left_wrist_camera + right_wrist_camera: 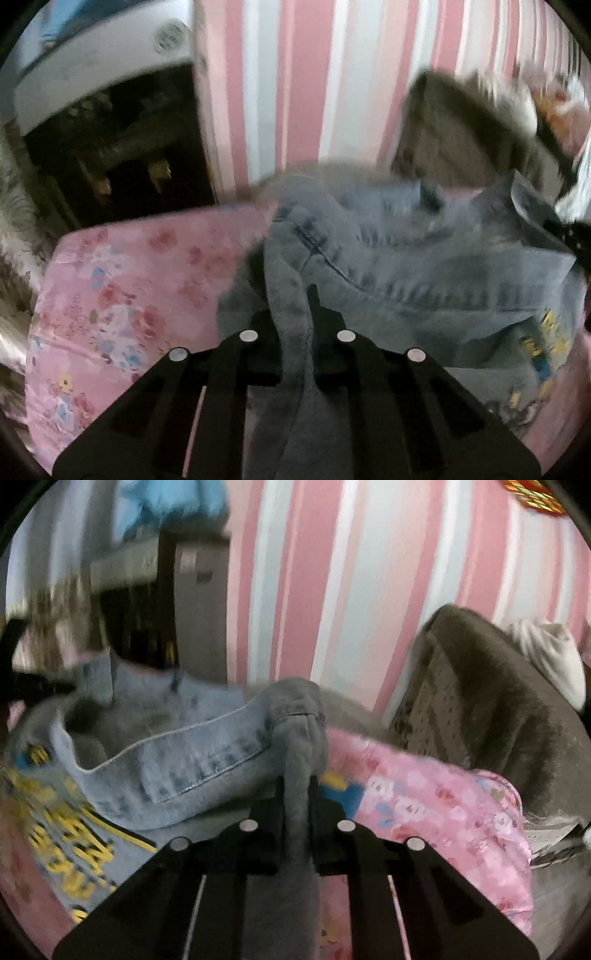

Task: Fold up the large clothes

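Note:
A light-blue denim jacket [424,266] with a grey fleece lining and a yellow print lies bunched on a bed with a pink floral sheet [129,288]. My left gripper [291,306] is shut on a grey fleece fold at the jacket's left end, and the fabric runs back between its fingers. In the right wrist view the same jacket [177,760] spreads to the left. My right gripper [297,786] is shut on a grey fold at its right end, above the pink sheet [443,812]. Both views are blurred.
A pink, white and pale-blue striped wall [295,92] rises behind the bed. A dark open cabinet [110,147] stands at the left. A brown fuzzy blanket [498,701] sits against the wall at the right, with a white garment [550,657] beyond it.

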Demonstrator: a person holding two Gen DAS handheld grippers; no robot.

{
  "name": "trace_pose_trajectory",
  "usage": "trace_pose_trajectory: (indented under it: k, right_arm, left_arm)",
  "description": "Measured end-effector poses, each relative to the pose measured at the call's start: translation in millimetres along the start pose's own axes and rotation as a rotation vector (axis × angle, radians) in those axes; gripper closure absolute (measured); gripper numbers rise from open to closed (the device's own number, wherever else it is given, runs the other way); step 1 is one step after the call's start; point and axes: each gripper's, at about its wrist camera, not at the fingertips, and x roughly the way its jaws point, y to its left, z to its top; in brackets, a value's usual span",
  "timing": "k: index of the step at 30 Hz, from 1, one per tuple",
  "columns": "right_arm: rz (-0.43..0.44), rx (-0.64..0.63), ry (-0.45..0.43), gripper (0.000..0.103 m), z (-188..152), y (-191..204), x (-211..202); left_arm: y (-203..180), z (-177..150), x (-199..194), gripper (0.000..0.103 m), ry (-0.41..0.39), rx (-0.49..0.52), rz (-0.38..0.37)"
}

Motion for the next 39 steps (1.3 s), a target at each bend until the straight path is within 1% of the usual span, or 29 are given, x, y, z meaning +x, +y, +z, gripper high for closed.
trace_pose_trajectory:
  k: [1,2,3,4,6,7,8,9,10,11,12,13,15,17,18,19,20,21,23,25,28,31,32,33,34,35,36,38,39]
  right_arm:
    - [0.006,0.046,-0.042,0.094,5.1,-7.6,-8.5]
    - [0.019,0.088,-0.057,0.094,7.6,-14.8,-11.6]
    - [0.032,0.147,-0.053,0.094,9.4,-25.6,-9.5]
    - [0.030,0.167,-0.041,0.094,9.8,-30.0,-4.7]
    - [0.018,0.201,0.036,0.094,7.5,-38.8,18.5]
    - [0.017,0.214,0.073,0.094,4.3,-40.4,29.1]
    - [0.017,0.230,0.116,0.094,0.9,-43.1,41.5]
    - [0.022,0.261,0.194,0.094,-4.6,-47.3,59.7]
    - [0.025,0.287,0.220,0.093,-8.5,-50.6,68.4]
    - [0.020,0.310,0.243,0.092,-11.9,-53.9,76.1]
    - [0.009,0.321,0.259,0.086,-13.7,-56.4,80.4]
    - [-0.003,0.325,0.265,0.076,-13.7,-59.0,81.0]
    - [-0.002,0.310,0.246,0.072,-10.9,-58.8,73.6]
    - [0.009,0.276,0.217,0.070,-7.4,-53.5,60.0]
    - [0.014,0.241,0.203,0.067,-4.5,-49.0,53.4]
    - [0.004,0.220,0.196,0.059,-0.8,-45.0,51.0]
    - [0.000,0.188,0.180,0.054,2.4,-40.4,48.0]
    - [0.001,0.168,0.170,0.048,4.2,-37.5,47.0]
    - [-0.004,0.124,0.163,0.047,12.4,-28.8,49.6]
    - [-0.003,0.083,0.166,0.047,21.4,-21.6,55.3]
    - [-0.019,-0.011,0.211,0.047,34.7,-11.4,76.9]
    - [-0.022,-0.066,0.271,0.048,38.6,-6.0,101.1]
    - [-0.025,-0.083,0.288,0.048,37.2,-4.7,107.3]
    - [-0.035,-0.105,0.302,0.057,35.8,-2.1,112.5]
    - [-0.052,-0.133,0.305,0.080,32.9,0.8,115.8]
    - [-0.069,-0.150,0.289,0.088,30.7,2.7,115.5]
    - [-0.069,-0.152,0.276,0.090,29.6,3.4,114.2]
    - [-0.064,-0.116,0.221,0.093,29.8,-1.2,105.8]
    - [-0.060,-0.091,0.192,0.095,31.1,-5.0,101.2]
  left_arm:
    - [5.9,1.3,-12.9,0.094,-0.055,-0.043,-0.016]
    - [11.9,1.9,-20.3,0.094,-0.089,-0.077,-0.027]
    - [19.1,3.4,-25.4,0.094,-0.116,-0.108,-0.034]
    - [28.7,5.6,-24.4,0.094,-0.120,-0.146,-0.043]
    - [44.4,7.5,-10.3,0.092,-0.076,-0.207,-0.084]
    - [51.4,6.7,4.0,0.091,-0.032,-0.233,-0.108]
    - [54.7,5.2,15.7,0.090,0.000,-0.240,-0.105]
    - [56.1,3.5,24.6,0.090,0.023,-0.235,-0.092]
    - [57.9,0.2,36.1,0.088,0.055,-0.231,-0.078]
    - [60.4,-2.8,41.7,0.084,0.066,-0.236,-0.069]
    - [60.9,-4.8,44.8,0.083,0.074,-0.231,-0.051]
    - [59.7,-5.1,43.4,0.077,0.071,-0.219,-0.034]
    - [55.1,-3.4,36.6,0.073,0.064,-0.181,0.008]
    - [49.8,-0.5,27.7,0.066,0.050,-0.140,0.049]
    - [47.8,1.0,23.6,0.063,0.043,-0.128,0.060]
    - [46.3,4.2,21.0,0.055,0.039,-0.118,0.067]
    - [45.1,7.0,19.4,0.048,0.034,-0.113,0.065]
    - [44.7,10.8,18.7,0.045,0.027,-0.110,0.063]
    - [40.9,23.1,22.5,0.038,0.026,-0.085,0.050]
    - [28.6,33.5,30.5,0.036,0.045,-0.034,0.051]
    - [13.4,43.5,47.7,0.036,0.090,0.035,0.053]
    - [4.7,47.1,64.4,0.036,0.128,0.093,0.081]
    - [3.8,47.2,69.2,0.040,0.144,0.103,0.083]
    - [3.6,46.4,74.7,0.046,0.163,0.111,0.083]
    - [4.0,44.4,80.6,0.055,0.181,0.115,0.084]
    - [5.8,42.6,83.6,0.062,0.189,0.111,0.067]
    - [7.8,41.4,84.3,0.066,0.185,0.105,0.057]
    - [14.0,39.4,80.1,0.083,0.150,0.080,0.053]
    - [18.9,39.4,76.4,0.087,0.127,0.052,0.042]
